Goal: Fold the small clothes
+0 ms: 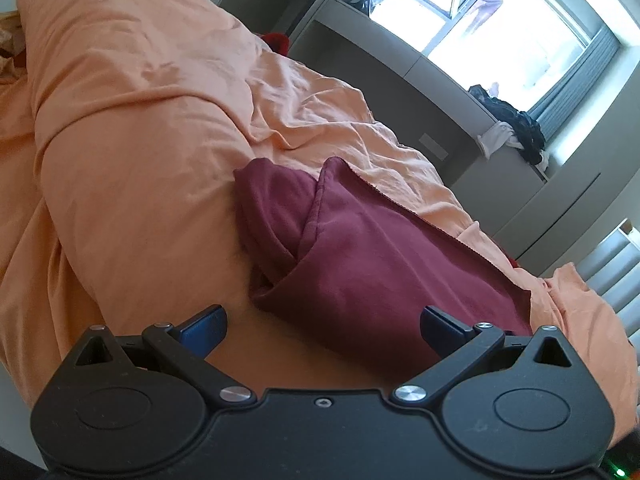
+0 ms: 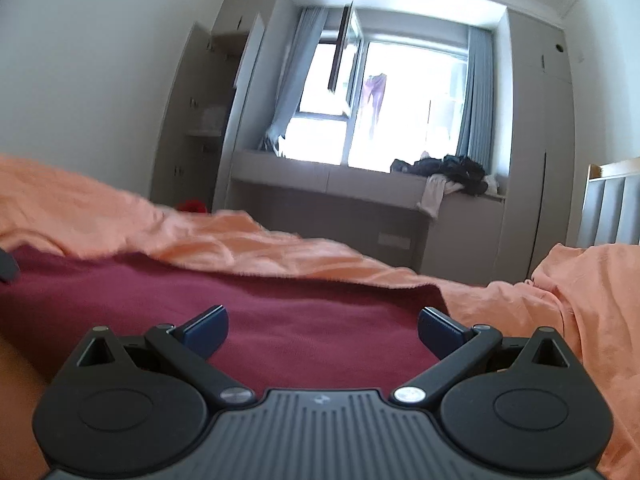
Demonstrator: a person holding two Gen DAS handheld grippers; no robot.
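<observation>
A dark red garment (image 1: 360,256) lies on the orange bedding (image 1: 132,128), partly folded, with one flap turned over along a seam. My left gripper (image 1: 322,326) hovers open just before its near edge, blue pads (image 1: 204,326) wide apart and nothing between them. In the right wrist view the same dark red garment (image 2: 256,304) spreads flat under my right gripper (image 2: 322,326), which is open and low over the cloth, with nothing held. A dark bit at that view's left edge (image 2: 8,266) may be the other gripper.
Rumpled orange bedding (image 2: 224,240) rises in a thick ridge beyond the garment. A grey window bench (image 2: 360,184) carries a heap of dark and white clothes (image 2: 452,172). A tall cabinet (image 2: 200,112) stands left and a slatted bed end (image 2: 612,208) right.
</observation>
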